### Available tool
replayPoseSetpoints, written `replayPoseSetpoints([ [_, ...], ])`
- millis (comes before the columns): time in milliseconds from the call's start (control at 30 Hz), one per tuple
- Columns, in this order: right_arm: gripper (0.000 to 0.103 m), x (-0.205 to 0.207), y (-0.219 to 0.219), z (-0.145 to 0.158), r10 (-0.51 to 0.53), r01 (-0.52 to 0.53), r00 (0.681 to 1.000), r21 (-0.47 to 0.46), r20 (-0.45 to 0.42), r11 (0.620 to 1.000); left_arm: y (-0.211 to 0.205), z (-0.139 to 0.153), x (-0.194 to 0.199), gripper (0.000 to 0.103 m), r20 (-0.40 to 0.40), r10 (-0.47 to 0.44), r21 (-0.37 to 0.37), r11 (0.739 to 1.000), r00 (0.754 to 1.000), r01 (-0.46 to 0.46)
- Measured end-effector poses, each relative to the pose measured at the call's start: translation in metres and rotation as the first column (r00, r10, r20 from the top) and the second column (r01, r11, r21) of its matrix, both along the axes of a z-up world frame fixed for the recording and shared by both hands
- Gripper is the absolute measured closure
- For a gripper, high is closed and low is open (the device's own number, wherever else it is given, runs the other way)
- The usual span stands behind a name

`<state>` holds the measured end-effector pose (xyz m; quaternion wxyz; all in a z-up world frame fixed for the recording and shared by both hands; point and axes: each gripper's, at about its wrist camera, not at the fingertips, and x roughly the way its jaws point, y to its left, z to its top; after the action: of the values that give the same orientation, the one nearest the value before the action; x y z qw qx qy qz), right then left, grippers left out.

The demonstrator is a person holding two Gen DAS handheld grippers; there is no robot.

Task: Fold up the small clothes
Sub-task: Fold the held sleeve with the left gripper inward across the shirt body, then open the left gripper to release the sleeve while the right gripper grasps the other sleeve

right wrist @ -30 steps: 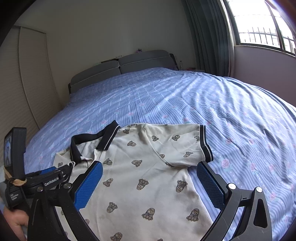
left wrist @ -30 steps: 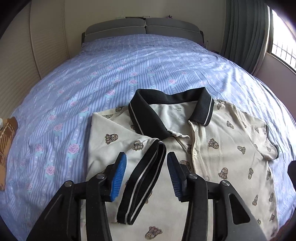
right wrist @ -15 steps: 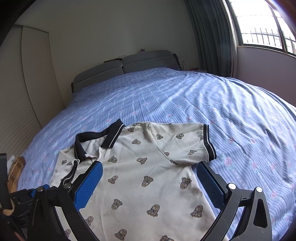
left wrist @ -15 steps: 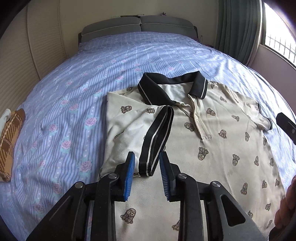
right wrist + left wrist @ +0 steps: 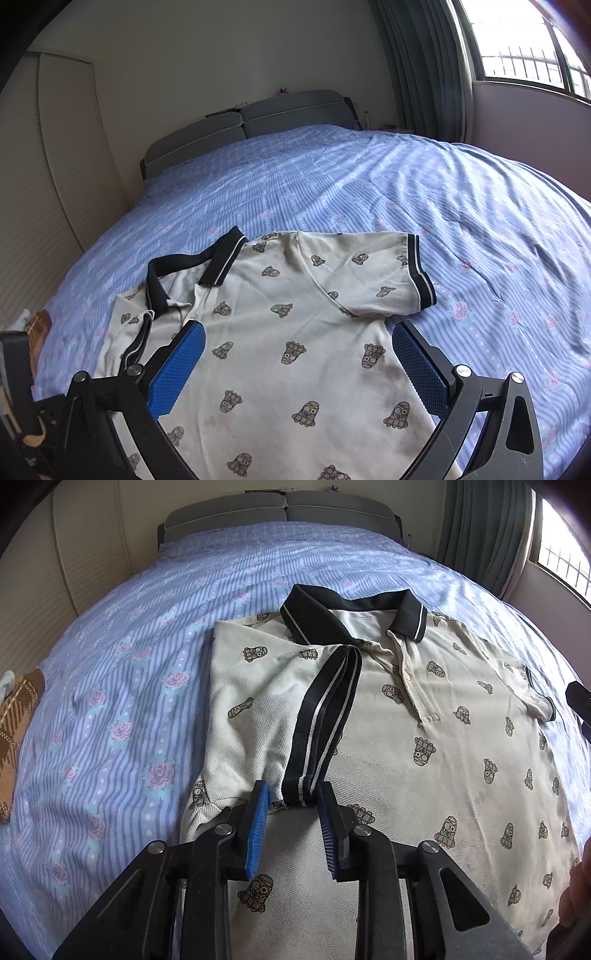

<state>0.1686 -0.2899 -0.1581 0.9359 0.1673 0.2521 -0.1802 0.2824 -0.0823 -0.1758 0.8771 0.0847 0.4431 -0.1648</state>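
Observation:
A cream polo shirt (image 5: 436, 775) with a black collar and small printed figures lies face up on the bed; it also shows in the right wrist view (image 5: 295, 332). Its left sleeve is folded inward, the black striped cuff (image 5: 325, 723) lying over the chest. My left gripper (image 5: 291, 812) is open and empty, its pads just short of the cuff's near end. My right gripper (image 5: 295, 365) is wide open and empty above the shirt's body. The right sleeve (image 5: 399, 280) lies spread out flat.
The bed has a blue striped floral cover (image 5: 110, 701) and a grey headboard (image 5: 243, 125). A brown plaid cloth (image 5: 14, 716) lies at the bed's left edge. Curtains and a window (image 5: 517, 48) are on the right.
My left gripper has drawn back from the folded cuff toward the shirt's lower part and its jaws have narrowed. The right gripper has stayed almost still and open.

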Motion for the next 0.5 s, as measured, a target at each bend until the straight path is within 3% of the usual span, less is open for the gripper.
replayPoseSetpoints([
  [67, 0.001, 0.0, 0.0, 0.0, 0.0, 0.0, 1.0, 0.0, -0.001, 1.0, 0.002, 0.003, -0.002, 0.081, -0.005, -0.003, -0.021, 1.0, 1.0, 0.003],
  [133, 0.001, 0.0, 0.0, 0.0, 0.001, -0.001, 1.0, 0.001, -0.001, 1.0, 0.0, 0.006, -0.006, 0.096, -0.008, -0.021, -0.019, 1.0, 1.0, 0.021],
  [367, 0.001, -0.001, -0.001, 0.001, -0.003, 0.003, 1.0, -0.001, 0.0, 1.0, -0.004, 0.0, -0.014, 0.096, -0.008, -0.023, 0.003, 1.0, 1.0, 0.023],
  [433, 0.001, -0.002, -0.002, 0.002, -0.006, 0.006, 1.0, -0.002, 0.005, 1.0, -0.005, 0.006, -0.018, 0.089, 0.023, -0.016, 0.01, 1.0, 1.0, 0.016],
  [500, 0.001, -0.002, -0.004, 0.004, -0.005, 0.005, 1.0, -0.002, 0.005, 1.0, -0.006, 0.014, -0.022, 0.069, 0.052, -0.013, 0.004, 1.0, 0.999, 0.013],
])
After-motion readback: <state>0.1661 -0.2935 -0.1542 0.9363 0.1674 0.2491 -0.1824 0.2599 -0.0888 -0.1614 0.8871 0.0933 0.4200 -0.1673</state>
